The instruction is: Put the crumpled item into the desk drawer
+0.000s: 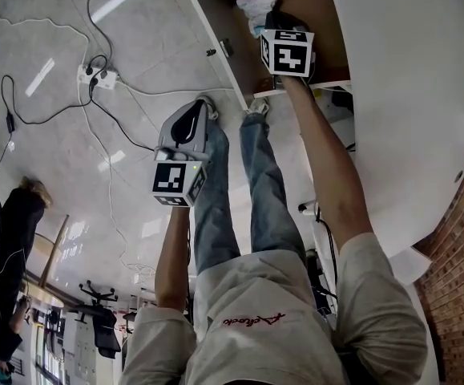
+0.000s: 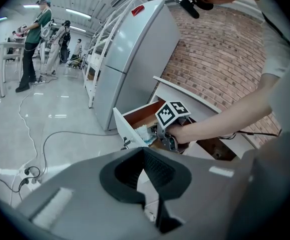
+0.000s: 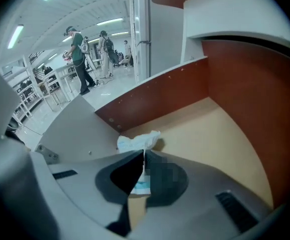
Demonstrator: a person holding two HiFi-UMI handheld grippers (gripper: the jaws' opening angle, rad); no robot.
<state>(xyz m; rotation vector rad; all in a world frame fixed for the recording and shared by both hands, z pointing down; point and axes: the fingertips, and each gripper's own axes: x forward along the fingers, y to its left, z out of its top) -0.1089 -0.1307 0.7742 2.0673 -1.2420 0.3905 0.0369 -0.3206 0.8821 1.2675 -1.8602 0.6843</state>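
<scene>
Only the right hand-held gripper (image 3: 143, 156) is loaded, clamped on the crumpled tissue (image 3: 137, 143) just above the floor of the drawer (image 3: 210, 129). The left hand-held gripper (image 2: 143, 154) is closed empty, well away.

quick count: two grippers, left gripper (image 2: 145, 153) and right gripper (image 3: 143, 156), one crumpled item (image 3: 134, 143), one open drawer (image 3: 212, 129), one fridge (image 2: 134, 59).

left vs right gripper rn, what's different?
Load: the right gripper has its jaws closed on the crumpled item, while the left gripper has its jaws together on nothing.
Place: the right gripper is inside the open drawer, while the left gripper is outside it, over the floor.
Shared: neither gripper's jaws stand apart, and each carries a marker cube.
</scene>
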